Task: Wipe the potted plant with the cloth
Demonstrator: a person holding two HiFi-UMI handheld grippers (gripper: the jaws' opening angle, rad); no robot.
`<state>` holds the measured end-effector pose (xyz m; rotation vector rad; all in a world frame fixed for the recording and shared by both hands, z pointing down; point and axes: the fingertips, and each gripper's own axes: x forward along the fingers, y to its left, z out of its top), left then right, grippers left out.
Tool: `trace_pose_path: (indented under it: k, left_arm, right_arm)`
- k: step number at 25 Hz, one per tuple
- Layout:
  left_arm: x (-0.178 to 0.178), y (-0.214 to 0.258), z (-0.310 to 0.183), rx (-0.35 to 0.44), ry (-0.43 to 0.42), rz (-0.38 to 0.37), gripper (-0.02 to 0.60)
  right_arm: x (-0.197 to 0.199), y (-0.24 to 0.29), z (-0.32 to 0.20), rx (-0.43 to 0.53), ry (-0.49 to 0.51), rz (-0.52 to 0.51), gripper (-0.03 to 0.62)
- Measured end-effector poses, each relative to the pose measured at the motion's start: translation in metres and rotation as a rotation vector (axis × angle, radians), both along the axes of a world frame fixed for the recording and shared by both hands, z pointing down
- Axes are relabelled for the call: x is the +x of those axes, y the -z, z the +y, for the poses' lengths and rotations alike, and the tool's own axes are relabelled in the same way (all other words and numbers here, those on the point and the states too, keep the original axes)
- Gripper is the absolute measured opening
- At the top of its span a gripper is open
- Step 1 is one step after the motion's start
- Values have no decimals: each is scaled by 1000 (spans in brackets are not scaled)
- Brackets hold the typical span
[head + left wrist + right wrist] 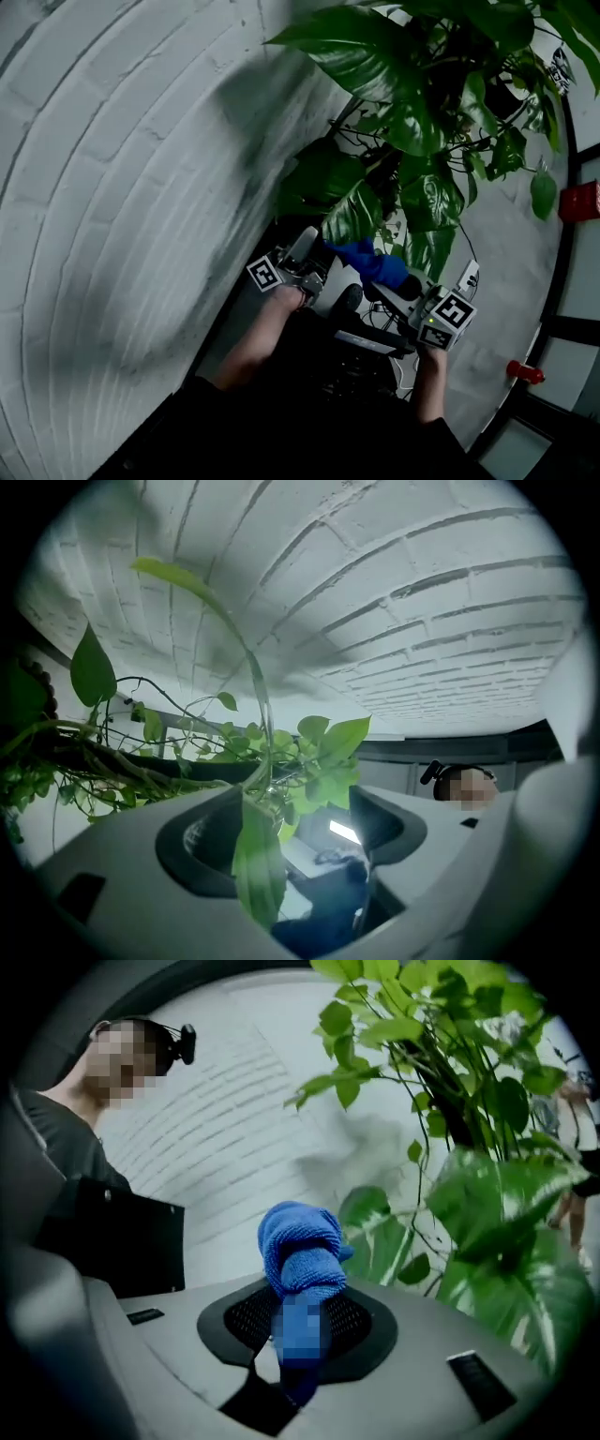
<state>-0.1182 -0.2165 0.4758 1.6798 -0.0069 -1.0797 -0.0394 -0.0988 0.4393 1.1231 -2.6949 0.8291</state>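
**Inspector:** Blue cloth (302,1251) is held bunched in the closed right gripper (298,1326). A leaf (258,864) of the potted plant (422,112) is seen between the parted jaws of the left gripper (292,836), unpinched.

**Clerk:** Risk?

**Inspector:** The leaf may be torn if it is wiped unsupported. A white brick wall (122,187) is noted behind; the pot is not seen.

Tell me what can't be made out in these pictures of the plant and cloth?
Pot: head view, hidden behind the leaves.
Leaf between the left tongs: left gripper view, touching them or not is unclear.
Red object: head view, cut off by the right edge.
Cloth's lower end: right gripper view, buried inside the right tongs.
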Motion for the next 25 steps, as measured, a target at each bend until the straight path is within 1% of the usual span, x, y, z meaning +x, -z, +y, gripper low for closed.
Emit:
trace_pose_path:
  k: [1,3,5,7,9,12,16,18,20,22,25]
  left_arm:
    - [0,-1,0,-1,0,1,359]
    - [-2,-1,1,-2,6,8,359]
    - [-4,2,2,2,13,21,359]
    - [-5,6,4,12,13,29,359]
    - [-6,10,6,22,13,31,359]
    - [-8,12,5,35,14,28,359]
    - [-15,6,3,32,14,17,359]
    - [-18,0,0,23,18,7,359]
    - [-22,-10,-5,9,29,-10,359]
    - [-31,-24,-12,-21,56,-26,359]
    - [-53,-48,-21,-106,124,-35,359]
  right_arm:
    - [1,14,-8,52,-12,24,118]
    - [1,23,-29,149,-26,146,120]
    - [-7,15,-53,198,-25,268,120]
    - [-24,-2,-71,210,12,333,120]
    - [-41,-27,-72,169,85,388,120]
    - [-57,-63,-53,84,182,442,120]
    - [-60,-94,-19,-17,247,468,120]
    - [-55,-99,-5,-56,252,447,120]
    - [-49,-86,5,-69,225,366,120]
    - [-42,-57,7,-50,178,254,120]
    - [-33,-5,7,9,105,125,118]
